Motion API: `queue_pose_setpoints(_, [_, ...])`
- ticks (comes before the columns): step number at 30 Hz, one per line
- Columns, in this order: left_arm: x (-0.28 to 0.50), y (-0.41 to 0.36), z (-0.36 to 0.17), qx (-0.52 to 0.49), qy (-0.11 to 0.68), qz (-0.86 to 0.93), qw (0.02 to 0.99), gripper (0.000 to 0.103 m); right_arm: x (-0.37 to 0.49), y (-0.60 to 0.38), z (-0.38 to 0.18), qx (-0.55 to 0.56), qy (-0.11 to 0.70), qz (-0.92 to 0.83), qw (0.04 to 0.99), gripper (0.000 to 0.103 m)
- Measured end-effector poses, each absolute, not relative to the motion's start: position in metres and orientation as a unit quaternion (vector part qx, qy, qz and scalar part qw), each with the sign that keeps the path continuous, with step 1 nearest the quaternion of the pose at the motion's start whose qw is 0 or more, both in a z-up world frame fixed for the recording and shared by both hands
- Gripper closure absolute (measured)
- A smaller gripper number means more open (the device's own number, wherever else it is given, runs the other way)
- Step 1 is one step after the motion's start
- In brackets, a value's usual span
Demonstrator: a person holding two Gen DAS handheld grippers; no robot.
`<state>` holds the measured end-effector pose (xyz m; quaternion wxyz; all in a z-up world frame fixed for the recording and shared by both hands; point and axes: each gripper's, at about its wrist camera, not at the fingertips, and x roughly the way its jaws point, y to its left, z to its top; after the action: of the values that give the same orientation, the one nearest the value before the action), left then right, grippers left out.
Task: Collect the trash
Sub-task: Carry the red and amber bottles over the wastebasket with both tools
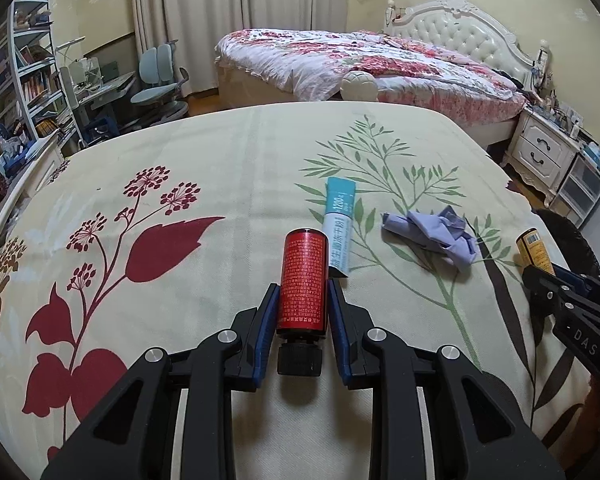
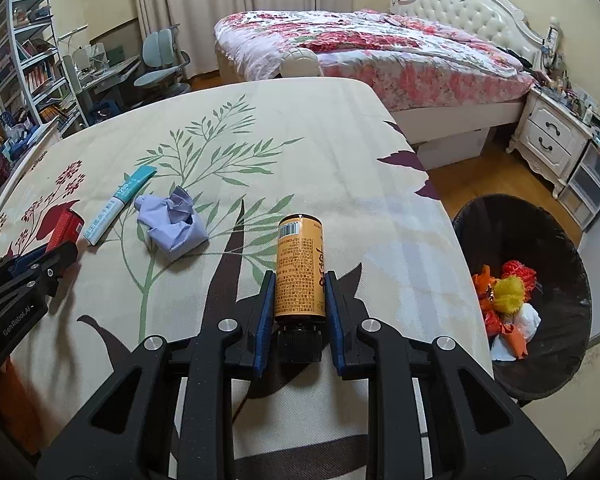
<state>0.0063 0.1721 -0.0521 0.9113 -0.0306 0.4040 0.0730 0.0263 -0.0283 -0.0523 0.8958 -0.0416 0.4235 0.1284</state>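
The left gripper (image 1: 303,300) squeezes a red bottle (image 1: 302,286), its black cap toward the camera. Next on the flowery table cloth (image 1: 204,152) lie a blue and white packet (image 1: 340,226) and a crumpled purple paper (image 1: 434,232). The right gripper (image 2: 298,294) squeezes a yellow bottle (image 2: 300,268). A black trash bin (image 2: 572,264) sits beside the table.

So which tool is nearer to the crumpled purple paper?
Hard to say. The left tool, holding the red bottle, is on the paper's left; the right tool, holding the yellow bottle, is on its right.
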Motion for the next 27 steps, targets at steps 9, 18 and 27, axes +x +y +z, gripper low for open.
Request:
queue_pose_setpoints(9, [0.001,0.134,-0.039,-0.024,0.383,0.043,0.922,0.076,0.012,-0.056,-0.041,-0.026,0.406,0.11,0.907,0.08])
queue_pose_setpoints(18, [0.009,0.087,-0.03,-0.013,0.37,0.002,0.929,0.076,0.006,-0.103,-0.026,-0.007,0.384,0.064,0.921,0.08])
queue_pose_setpoints(27, [0.026,0.032,-0.026,0.004,0.366,-0.043,0.93,0.076,0.009,-0.157,-0.022,0.007,0.37,-0.001,0.929,0.08])
